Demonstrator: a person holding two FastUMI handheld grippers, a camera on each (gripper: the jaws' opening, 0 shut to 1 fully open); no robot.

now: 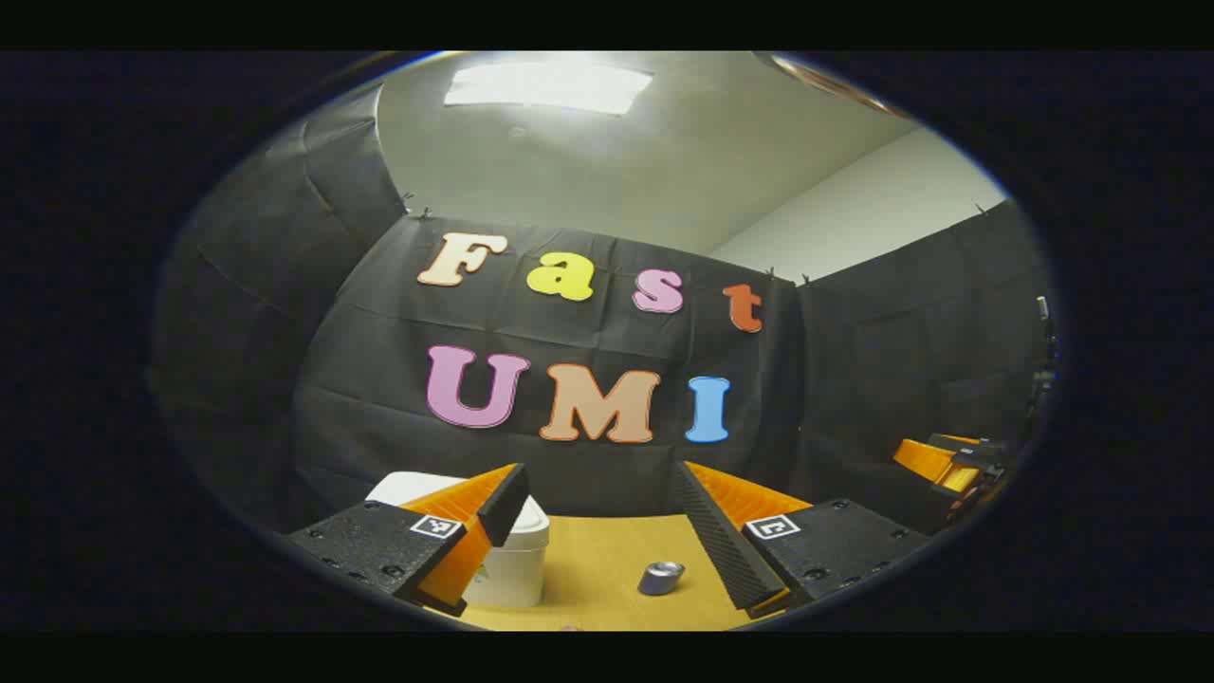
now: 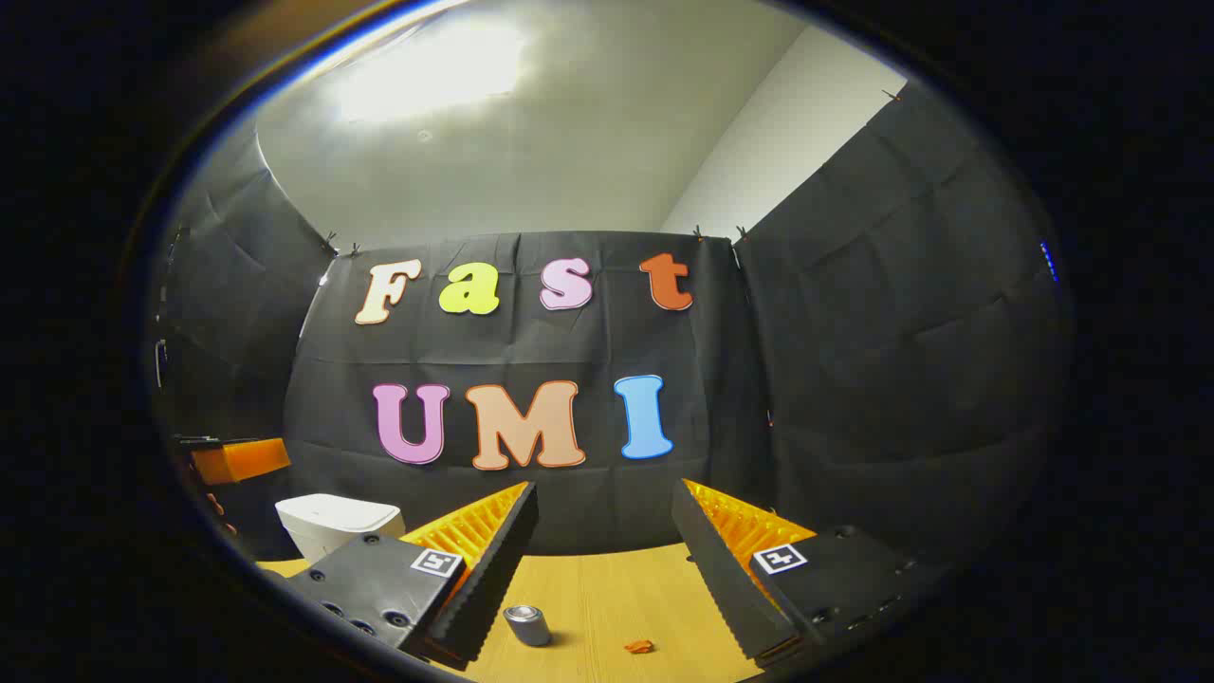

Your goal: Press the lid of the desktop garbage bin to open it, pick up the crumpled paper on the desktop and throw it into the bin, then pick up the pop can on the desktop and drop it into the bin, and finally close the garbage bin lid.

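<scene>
Both claws, left (image 1: pixel 602 512) and right (image 2: pixel 604 531), gape unladen above the wooden table (image 2: pixel 616 588), black cloth behind.

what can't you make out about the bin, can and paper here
- Bin, left gripper view: a finger hides its left side and most of the lid, so the lid's state is unclear.
- Bin, right gripper view: the gripper body covers its lower part.
- Paper, right gripper view: too small to show its shape.
- Can: label unreadable.

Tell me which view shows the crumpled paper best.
The right gripper view: the crumpled paper lies in the open on the table, right of the pop can. In the left gripper view, at most a speck at the bottom edge.
</scene>
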